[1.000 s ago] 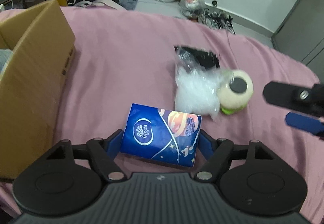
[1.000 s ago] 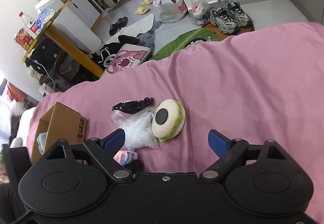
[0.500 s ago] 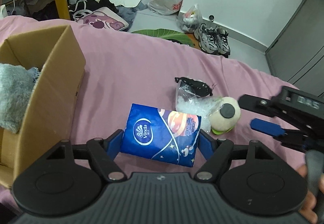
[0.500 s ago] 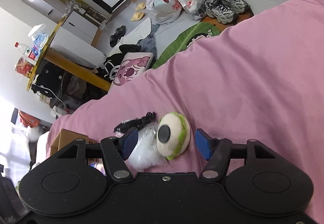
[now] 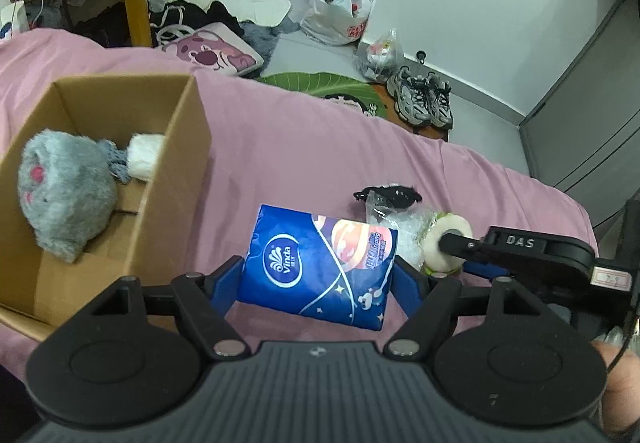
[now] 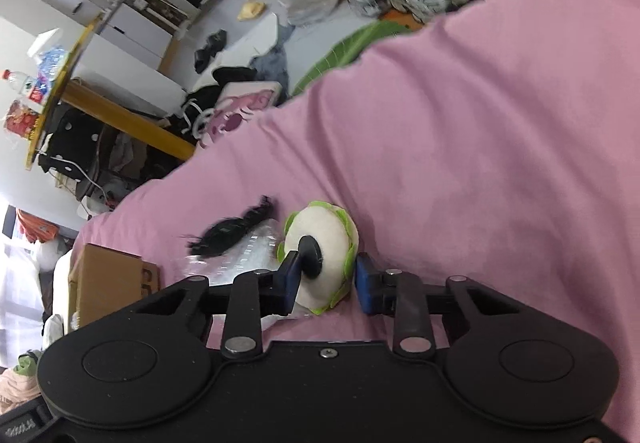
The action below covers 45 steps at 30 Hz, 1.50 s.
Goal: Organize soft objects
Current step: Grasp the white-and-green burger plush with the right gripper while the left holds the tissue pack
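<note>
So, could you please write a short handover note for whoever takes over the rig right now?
Left gripper: shut on the blue tissue pack, held above the pink bedspread, beside the cardboard box.
Right gripper: fingers on either side of the round white-and-green plush on the bedspread; a firm grip cannot be confirmed.
Done: grey plush toy and a white roll are in the box.
Left: box the tissue pack and the round plush; a clear plastic bag and a black item lie next to the plush.
</note>
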### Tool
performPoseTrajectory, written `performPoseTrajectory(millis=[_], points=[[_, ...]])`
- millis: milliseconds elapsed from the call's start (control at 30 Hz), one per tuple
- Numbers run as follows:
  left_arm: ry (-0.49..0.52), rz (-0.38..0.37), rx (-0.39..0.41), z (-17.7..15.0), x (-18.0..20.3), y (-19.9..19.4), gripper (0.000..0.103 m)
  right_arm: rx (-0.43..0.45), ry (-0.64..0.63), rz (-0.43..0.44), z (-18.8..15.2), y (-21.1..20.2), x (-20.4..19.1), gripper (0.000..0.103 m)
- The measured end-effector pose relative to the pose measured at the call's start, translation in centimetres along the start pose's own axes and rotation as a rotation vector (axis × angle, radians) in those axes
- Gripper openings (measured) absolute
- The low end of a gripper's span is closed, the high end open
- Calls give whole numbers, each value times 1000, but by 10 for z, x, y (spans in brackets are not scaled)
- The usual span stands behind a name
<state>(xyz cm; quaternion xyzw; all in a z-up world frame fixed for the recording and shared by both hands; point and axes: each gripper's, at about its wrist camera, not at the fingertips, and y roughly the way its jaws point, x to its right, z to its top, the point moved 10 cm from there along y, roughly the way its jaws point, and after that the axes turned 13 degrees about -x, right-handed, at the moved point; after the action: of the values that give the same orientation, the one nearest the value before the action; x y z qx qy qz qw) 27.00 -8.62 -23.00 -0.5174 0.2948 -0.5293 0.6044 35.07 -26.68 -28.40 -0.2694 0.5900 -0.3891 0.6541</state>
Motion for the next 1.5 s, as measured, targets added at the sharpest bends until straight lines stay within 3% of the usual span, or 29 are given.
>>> performPoseTrajectory(millis=[200, 300, 800, 900, 933, 967, 1033, 1233, 1367, 1500], points=[[3, -2, 21, -4, -4, -14, 76, 34, -26, -29, -9, -14, -5, 23], [3, -7, 25, -9, -7, -19, 76, 41, -10, -47, -12, -20, -1, 1], [-4, -18, 77, -25, -14, -47, 76, 94, 29, 12, -19, -44, -4, 0], [-14, -20, 71, -27, -17, -45, 76, 84, 58, 28, -17, -40, -3, 9], [-17, -20, 68, -27, -19, -43, 76, 76, 68, 31, -15, -36, -2, 17], [-19, -20, 66, -28, -20, -43, 76, 73, 70, 27, -17, -35, 0, 37], [-17, -17, 63, -27, -21, -41, 76, 84, 67, -8, -13, -30, 1, 51], [-21, -7, 55, -20, -24, -31, 76, 79, 58, 18, 0, -18, -2, 50], [-16, -10, 43, -14, -19, -20, 76, 60, 96, 66, 4, -10, 3, 37], [-15, -12, 15, -10, -13, -5, 76, 8, 153, 99, 2, 1, 12, 37]])
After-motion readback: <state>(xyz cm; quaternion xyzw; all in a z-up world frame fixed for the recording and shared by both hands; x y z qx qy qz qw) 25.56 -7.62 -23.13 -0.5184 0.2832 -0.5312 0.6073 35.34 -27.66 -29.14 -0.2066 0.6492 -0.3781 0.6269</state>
